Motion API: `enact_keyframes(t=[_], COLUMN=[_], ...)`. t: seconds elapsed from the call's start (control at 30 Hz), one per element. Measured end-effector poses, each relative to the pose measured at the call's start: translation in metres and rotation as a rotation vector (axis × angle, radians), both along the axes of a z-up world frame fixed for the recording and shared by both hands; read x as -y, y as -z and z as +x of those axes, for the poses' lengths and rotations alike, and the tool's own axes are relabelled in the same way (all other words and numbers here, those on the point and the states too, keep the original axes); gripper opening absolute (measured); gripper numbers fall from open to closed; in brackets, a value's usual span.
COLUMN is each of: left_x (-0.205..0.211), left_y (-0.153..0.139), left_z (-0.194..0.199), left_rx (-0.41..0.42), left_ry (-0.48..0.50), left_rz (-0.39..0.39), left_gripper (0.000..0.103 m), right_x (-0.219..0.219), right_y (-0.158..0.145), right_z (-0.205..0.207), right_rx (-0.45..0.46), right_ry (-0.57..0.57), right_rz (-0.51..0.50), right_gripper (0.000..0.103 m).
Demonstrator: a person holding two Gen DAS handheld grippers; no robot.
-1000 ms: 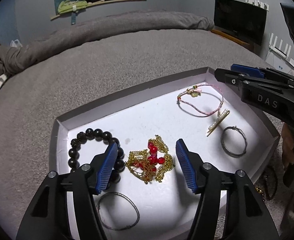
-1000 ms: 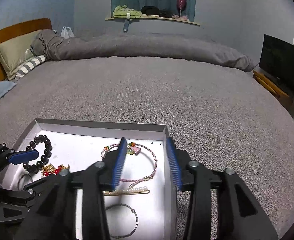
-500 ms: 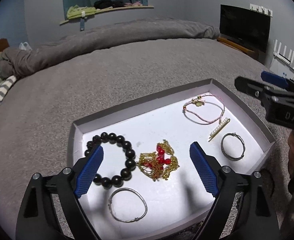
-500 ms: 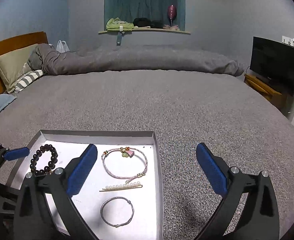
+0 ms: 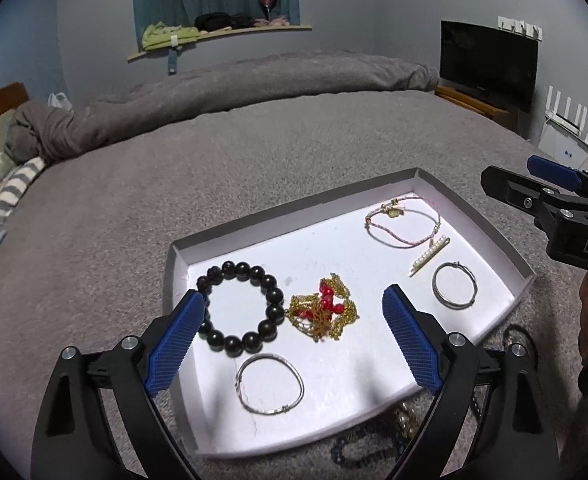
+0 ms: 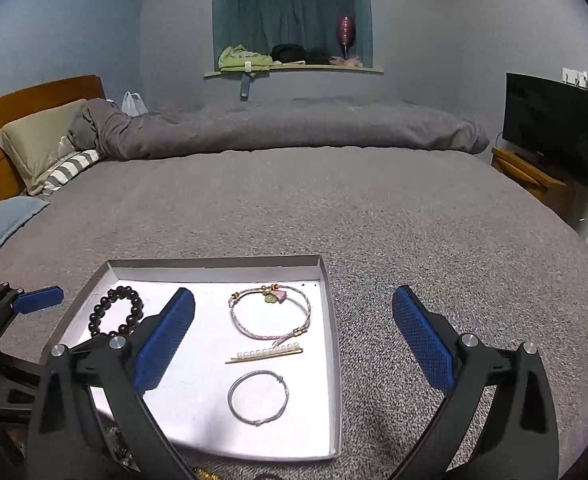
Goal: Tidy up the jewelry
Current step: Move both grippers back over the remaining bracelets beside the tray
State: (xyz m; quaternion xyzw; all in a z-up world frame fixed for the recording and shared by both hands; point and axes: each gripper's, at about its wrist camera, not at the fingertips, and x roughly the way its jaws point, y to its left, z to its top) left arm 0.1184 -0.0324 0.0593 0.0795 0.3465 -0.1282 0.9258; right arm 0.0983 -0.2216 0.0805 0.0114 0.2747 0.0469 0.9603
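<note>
Hidden from you: loose jewelry (image 5: 378,440) on the bed (image 5: 214,184) below the tray's near edge is dark and cut off; you can't tell the pieces apart.
Tray (image 5: 294,210): shallow, white inside, resting on the bed.
Tray's left half: black bead bracelet (image 5: 240,308), gold chain with red beads (image 5: 322,312), silver bangle (image 5: 269,384).
Tray's right half: pink cord bracelet (image 6: 269,312), pearl hair clip (image 6: 264,354), thin silver bangle (image 6: 259,397).
Your left gripper (image 5: 294,344): jaws wide, holding nothing, over the tray.
Your right gripper (image 6: 294,340): jaws wide, holding nothing, straddling the tray's right wall.

tray (image 5: 490,216): six pieces flat | bead bracelet (image 5: 240,308) touching gold-red chain (image 5: 322,314)
</note>
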Motion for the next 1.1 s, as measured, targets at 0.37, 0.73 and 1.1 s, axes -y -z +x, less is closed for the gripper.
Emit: enact_keyframes(t=[0.37, 0.73, 1.1], left_x=[-0.007, -0.012, 0.026], left_y=[0.003, 0.015, 0.025], left_z=[-0.039, -0.073, -0.099], left_rx=[0.007, -0.020, -0.010], left_ry=[0.032, 0.070, 0.208], left_rz=[0.006, -0.028, 0.000], left_gripper=[0.094, 0.096, 0.097], right_x=[0.021, 0.034, 0.049], right_y=[0.016, 0.039, 0.065], right_z=[-0.040, -0.079, -0.095], right_rx=[-0.015, -0.064, -0.151], right_ry=[0.019, -0.027, -0.054], right_rz=[-0.053, -0.079, -0.058], right_gripper=[0.098, 0.098, 0.098])
